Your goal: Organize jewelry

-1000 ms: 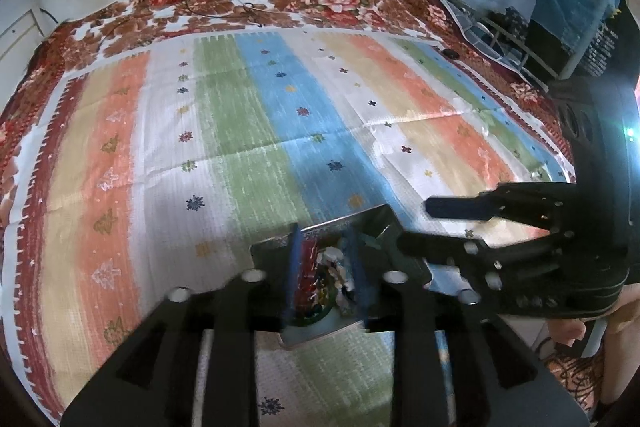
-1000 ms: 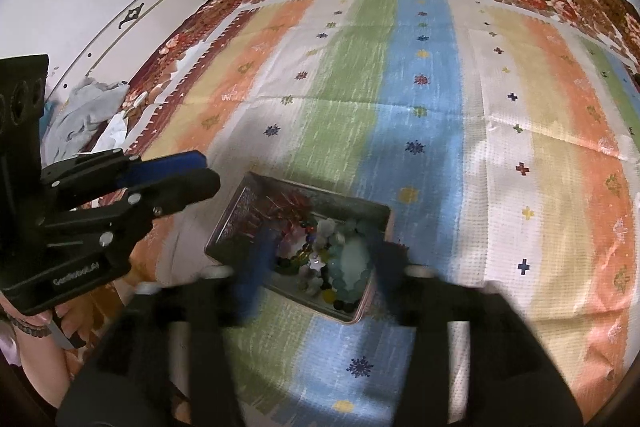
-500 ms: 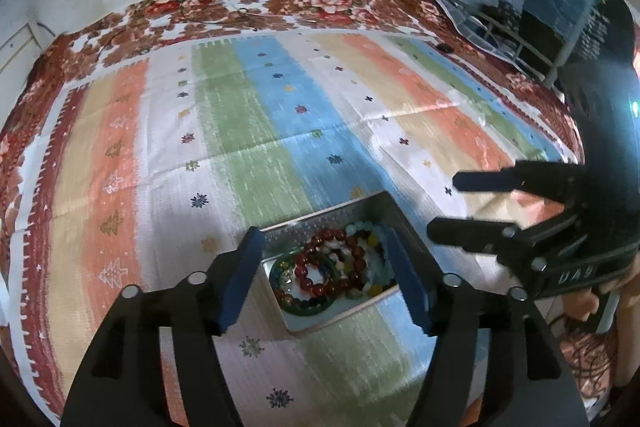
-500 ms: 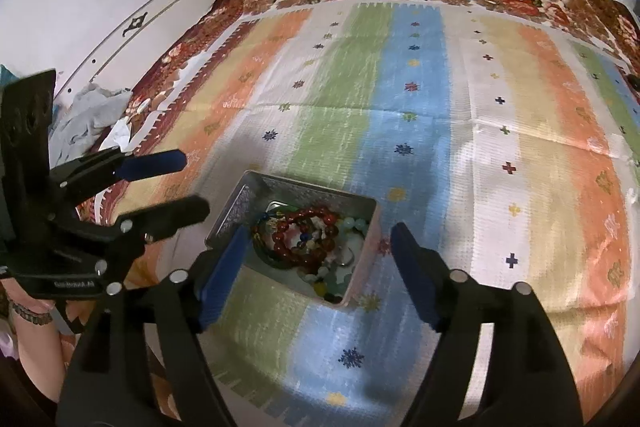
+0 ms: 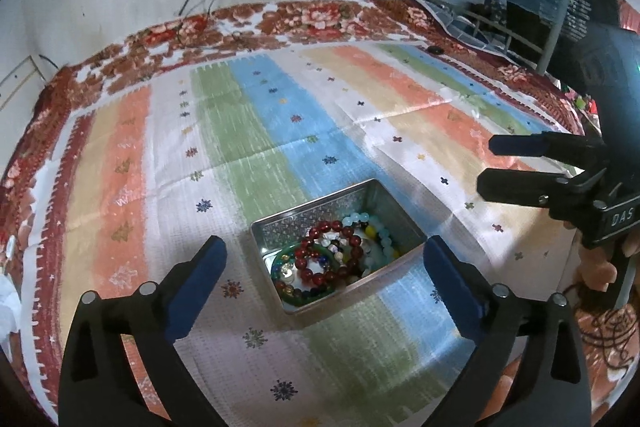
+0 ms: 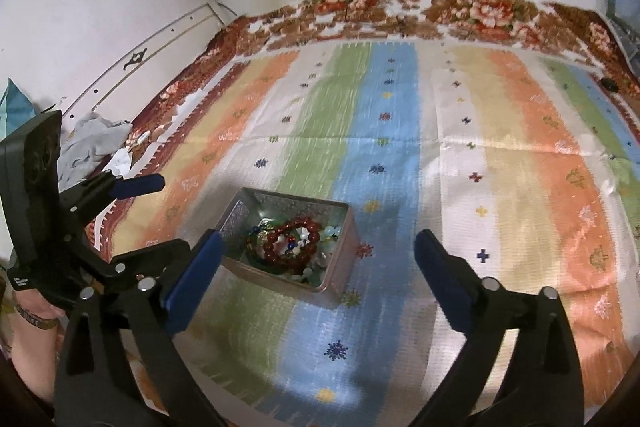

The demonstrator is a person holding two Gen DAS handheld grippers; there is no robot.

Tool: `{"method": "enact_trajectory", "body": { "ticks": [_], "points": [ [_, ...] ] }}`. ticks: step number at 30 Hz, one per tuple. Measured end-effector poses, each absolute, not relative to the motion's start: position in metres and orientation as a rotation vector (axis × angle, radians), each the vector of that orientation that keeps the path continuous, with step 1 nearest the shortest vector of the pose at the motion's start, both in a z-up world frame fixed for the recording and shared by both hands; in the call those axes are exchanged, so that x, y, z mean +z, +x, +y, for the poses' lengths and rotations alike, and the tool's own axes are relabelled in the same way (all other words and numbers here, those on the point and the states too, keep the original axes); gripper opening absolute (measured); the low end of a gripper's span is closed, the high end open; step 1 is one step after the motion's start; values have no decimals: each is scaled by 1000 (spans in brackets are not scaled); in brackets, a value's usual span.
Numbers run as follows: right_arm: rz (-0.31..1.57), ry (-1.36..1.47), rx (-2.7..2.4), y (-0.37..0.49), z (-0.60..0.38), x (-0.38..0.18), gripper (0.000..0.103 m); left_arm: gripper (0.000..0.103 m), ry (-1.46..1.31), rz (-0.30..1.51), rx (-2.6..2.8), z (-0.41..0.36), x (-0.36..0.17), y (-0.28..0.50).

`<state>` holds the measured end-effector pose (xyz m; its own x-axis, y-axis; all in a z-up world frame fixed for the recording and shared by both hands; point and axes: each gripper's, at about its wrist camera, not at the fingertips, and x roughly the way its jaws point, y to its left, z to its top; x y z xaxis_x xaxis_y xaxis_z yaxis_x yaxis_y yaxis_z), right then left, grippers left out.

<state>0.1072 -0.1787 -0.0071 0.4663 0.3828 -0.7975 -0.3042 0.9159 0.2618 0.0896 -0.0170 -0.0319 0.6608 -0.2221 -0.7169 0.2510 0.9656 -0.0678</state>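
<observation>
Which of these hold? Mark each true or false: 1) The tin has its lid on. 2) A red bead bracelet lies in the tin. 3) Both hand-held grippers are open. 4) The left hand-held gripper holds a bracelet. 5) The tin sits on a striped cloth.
1) False: the tin is open, with no lid in view.
2) True: the red bracelet lies on top.
3) True: left hand-held gripper and right hand-held gripper stand wide.
4) False: nothing is between its fingers.
5) True: the cloth is striped.
</observation>
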Motion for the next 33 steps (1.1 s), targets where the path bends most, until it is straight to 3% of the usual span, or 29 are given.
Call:
{"method": "enact_trajectory", "body": {
  "ticks": [10, 33],
  "points": [
    [876, 36, 429, 73, -176, 9, 98, 97, 94, 695, -210, -25, -29, 55],
    [800, 27, 400, 32, -180, 8, 98, 97, 91, 560, -123, -31, -20, 16]
  ]
}}
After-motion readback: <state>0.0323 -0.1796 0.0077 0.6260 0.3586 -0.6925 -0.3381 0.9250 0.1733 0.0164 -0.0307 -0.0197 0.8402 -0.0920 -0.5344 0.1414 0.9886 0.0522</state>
